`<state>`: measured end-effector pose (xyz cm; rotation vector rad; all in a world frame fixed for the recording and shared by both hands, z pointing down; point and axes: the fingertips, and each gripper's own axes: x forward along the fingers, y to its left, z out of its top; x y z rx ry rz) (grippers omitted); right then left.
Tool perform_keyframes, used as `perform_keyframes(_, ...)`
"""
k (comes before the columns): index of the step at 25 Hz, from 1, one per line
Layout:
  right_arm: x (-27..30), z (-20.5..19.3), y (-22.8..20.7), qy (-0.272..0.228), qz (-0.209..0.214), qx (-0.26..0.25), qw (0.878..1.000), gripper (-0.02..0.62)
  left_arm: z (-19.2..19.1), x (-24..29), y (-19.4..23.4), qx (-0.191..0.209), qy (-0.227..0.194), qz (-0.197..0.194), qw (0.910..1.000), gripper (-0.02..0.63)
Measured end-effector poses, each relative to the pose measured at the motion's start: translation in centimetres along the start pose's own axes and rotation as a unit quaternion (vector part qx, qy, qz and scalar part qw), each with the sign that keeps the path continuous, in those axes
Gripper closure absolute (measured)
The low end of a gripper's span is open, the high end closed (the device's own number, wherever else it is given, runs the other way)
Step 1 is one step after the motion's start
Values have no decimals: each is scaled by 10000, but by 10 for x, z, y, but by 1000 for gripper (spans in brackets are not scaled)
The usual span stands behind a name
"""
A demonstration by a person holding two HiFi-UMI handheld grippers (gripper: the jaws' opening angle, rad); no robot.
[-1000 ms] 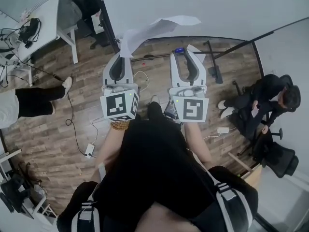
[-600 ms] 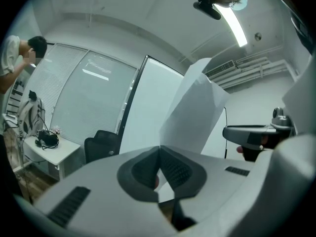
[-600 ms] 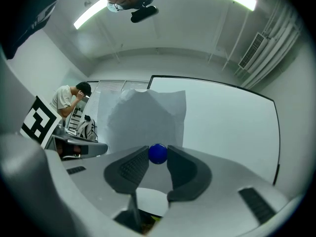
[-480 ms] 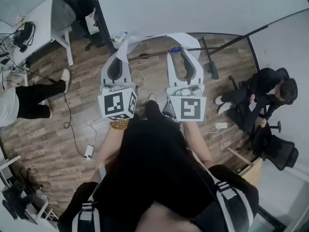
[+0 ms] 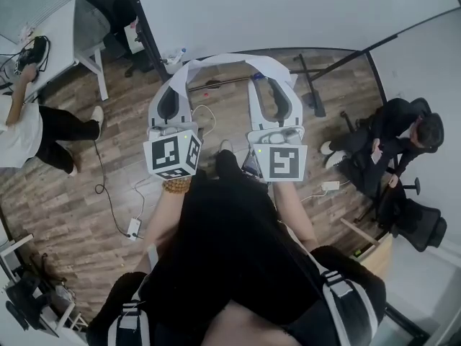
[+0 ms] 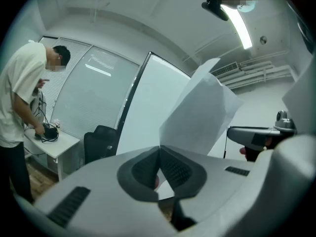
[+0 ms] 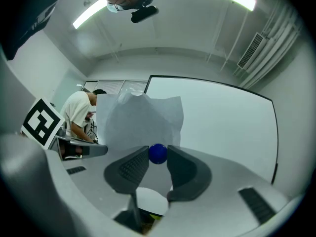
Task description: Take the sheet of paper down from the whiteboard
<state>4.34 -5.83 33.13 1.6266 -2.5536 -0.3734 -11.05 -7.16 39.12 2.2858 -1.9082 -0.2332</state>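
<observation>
The white sheet of paper (image 5: 229,58) is off the whiteboard (image 5: 288,13) and hangs in an arc across both gripper tips. My left gripper (image 5: 180,78) is shut on one corner; in the left gripper view the jaws (image 6: 159,154) pinch the sheet (image 6: 197,115), which stands up from them. My right gripper (image 5: 270,78) is shut on a round blue magnet (image 7: 158,153) held between its fingertips. In the right gripper view the paper (image 7: 140,120) hangs just beyond the magnet and hides part of the whiteboard (image 7: 222,122).
A person in a white shirt (image 5: 21,128) bends over a white desk (image 5: 65,27) at the left. Another person in black (image 5: 403,143) sits at the right. The whiteboard's stand legs (image 5: 310,85) and cables (image 5: 119,193) lie on the wooden floor.
The paper, flung up above the grippers a second ago, has dropped and now drapes over both tips. The person at the left has moved up toward the desk.
</observation>
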Motion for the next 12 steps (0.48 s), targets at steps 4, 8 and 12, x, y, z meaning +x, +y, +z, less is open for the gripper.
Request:
perform_keyframes(4,-1,-1,-2,6,-56,27,10000,481,-1,0,2,-32,19,9,10000,598)
perform_keyframes(8,0,-2,-5,44,-88,17,10000,481,0,2,3,-62,24,11,10000,598)
perform_keyframes(12,1,0,-6,6,-166,222,9996,482,-1,2,2,-83,38,1,10000,598)
